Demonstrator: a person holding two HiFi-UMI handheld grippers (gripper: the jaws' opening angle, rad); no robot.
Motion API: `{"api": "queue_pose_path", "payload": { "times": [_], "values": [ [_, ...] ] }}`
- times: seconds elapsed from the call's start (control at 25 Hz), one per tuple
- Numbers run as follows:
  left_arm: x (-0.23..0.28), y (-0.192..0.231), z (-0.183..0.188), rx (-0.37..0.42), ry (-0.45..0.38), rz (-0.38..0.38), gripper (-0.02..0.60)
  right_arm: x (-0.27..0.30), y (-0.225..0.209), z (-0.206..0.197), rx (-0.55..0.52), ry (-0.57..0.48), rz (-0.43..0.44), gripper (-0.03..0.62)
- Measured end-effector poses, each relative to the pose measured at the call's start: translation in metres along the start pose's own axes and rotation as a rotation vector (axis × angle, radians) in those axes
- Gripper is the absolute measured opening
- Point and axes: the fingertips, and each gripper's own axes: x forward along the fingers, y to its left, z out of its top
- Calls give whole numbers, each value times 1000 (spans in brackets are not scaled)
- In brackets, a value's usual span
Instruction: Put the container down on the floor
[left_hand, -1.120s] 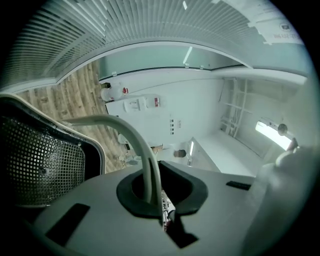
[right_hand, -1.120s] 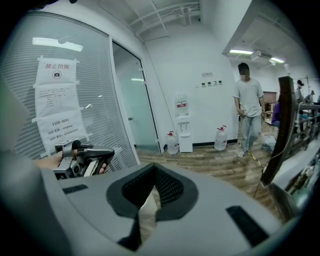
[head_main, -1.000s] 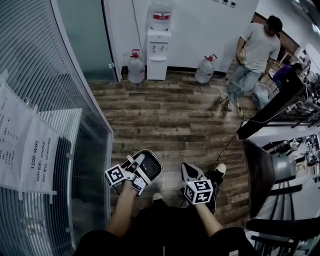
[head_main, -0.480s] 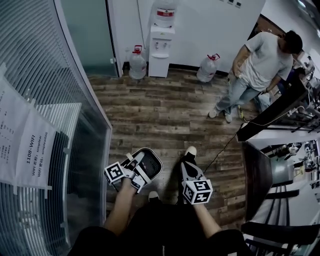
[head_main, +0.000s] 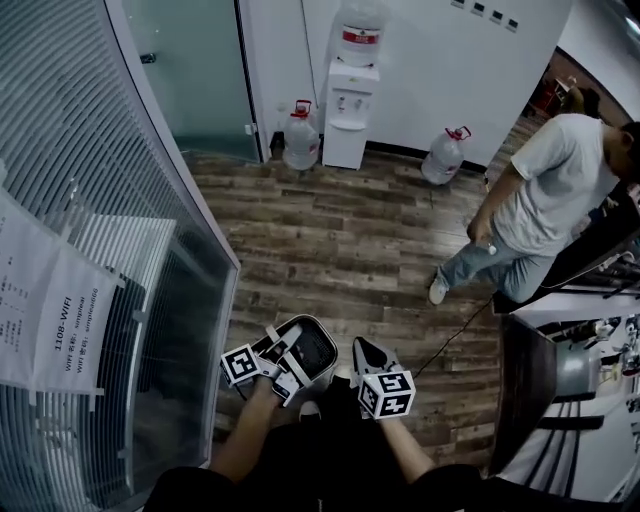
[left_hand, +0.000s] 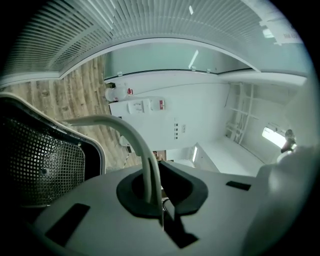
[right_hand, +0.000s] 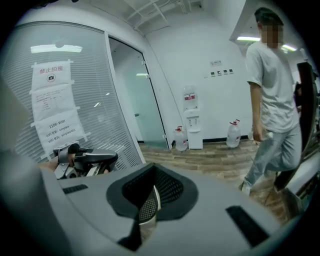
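Observation:
The container (head_main: 305, 352) is a dark mesh basket with a white rim, carried low in front of my legs above the wooden floor (head_main: 350, 240). My left gripper (head_main: 283, 362) is shut on its curved white handle (left_hand: 142, 150), and the mesh wall (left_hand: 42, 162) hangs at the left of the left gripper view. My right gripper (head_main: 364, 353) holds the basket's right side. In the right gripper view its jaws (right_hand: 148, 206) are shut on a strip of mesh with a white edge (right_hand: 149, 200), and the left gripper (right_hand: 85, 161) shows at the left.
A curved glass wall with blinds (head_main: 150, 200) runs along my left, with paper notices (head_main: 60, 310) stuck on it. A water dispenser (head_main: 352, 95) and two big bottles (head_main: 301, 140) (head_main: 445, 155) stand at the far wall. A person (head_main: 545, 210) stands at the right, near a floor cable (head_main: 455, 335).
I have walked forward with the basket still held by both grippers. The person in the light shirt has moved nearer, along the right side.

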Motion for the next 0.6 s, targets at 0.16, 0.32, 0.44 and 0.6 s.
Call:
{"api": "queue_pose_path", "payload": {
  "times": [0.16, 0.32, 0.44, 0.6],
  "values": [
    [30, 9, 15, 3, -16, 21, 12, 27, -22, 20, -2, 3, 15, 9],
    [64, 2, 26, 4, -32, 5, 12, 44, -52, 42, -6, -3, 15, 9],
    [82, 2, 38, 22, -44, 28, 12, 56, -70, 55, -9, -6, 15, 9],
    [107, -6, 50, 5, -72, 0, 12, 68, -88, 71, -7, -17, 27, 9]
  ]
}}
